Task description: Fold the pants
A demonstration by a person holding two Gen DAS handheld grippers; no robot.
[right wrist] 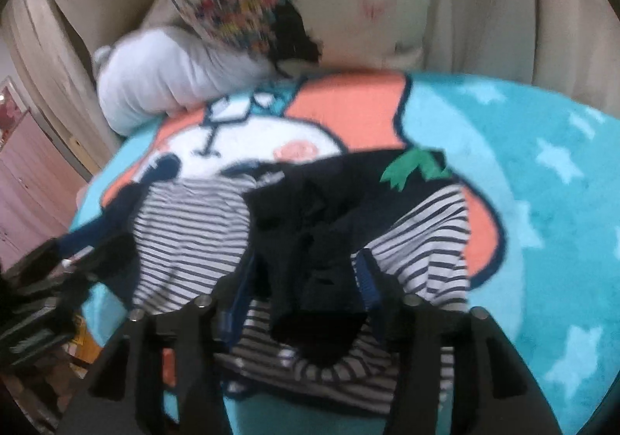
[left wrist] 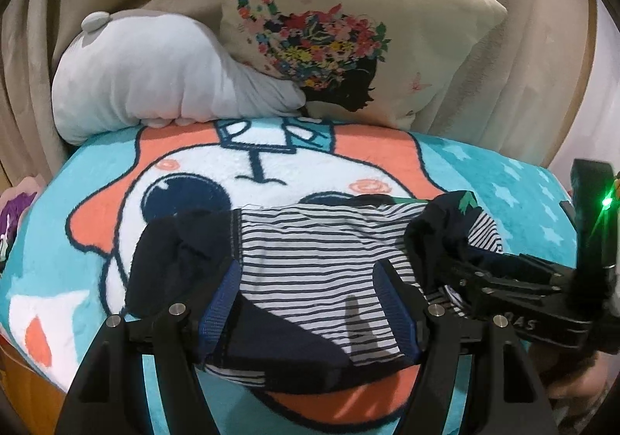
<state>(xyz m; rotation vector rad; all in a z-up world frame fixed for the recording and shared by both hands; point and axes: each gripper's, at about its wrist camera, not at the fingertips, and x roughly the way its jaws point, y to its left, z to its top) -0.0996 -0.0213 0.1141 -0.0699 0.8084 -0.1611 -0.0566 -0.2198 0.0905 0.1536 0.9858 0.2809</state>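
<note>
The pants (left wrist: 310, 249) are navy-and-white striped with navy cuffs and a navy waistband, lying partly folded on a cartoon blanket (left wrist: 116, 171). My left gripper (left wrist: 310, 303) is open, its blue-padded fingers (left wrist: 217, 303) spread over the near striped part. My right gripper (right wrist: 302, 299) has its fingers around a bunched navy part of the pants (right wrist: 310, 241), and it looks gripped; the view is blurred. The right gripper also shows in the left wrist view (left wrist: 445, 260) at the pants' right end. A green patch (right wrist: 414, 164) marks the navy fabric.
A white plush pillow (left wrist: 162, 78) and a beige floral cushion (left wrist: 348, 32) lean at the blanket's far edge against beige curtains (left wrist: 542, 47). Pink furniture (right wrist: 27, 171) stands at the left. The blanket's near edge drops off below the grippers.
</note>
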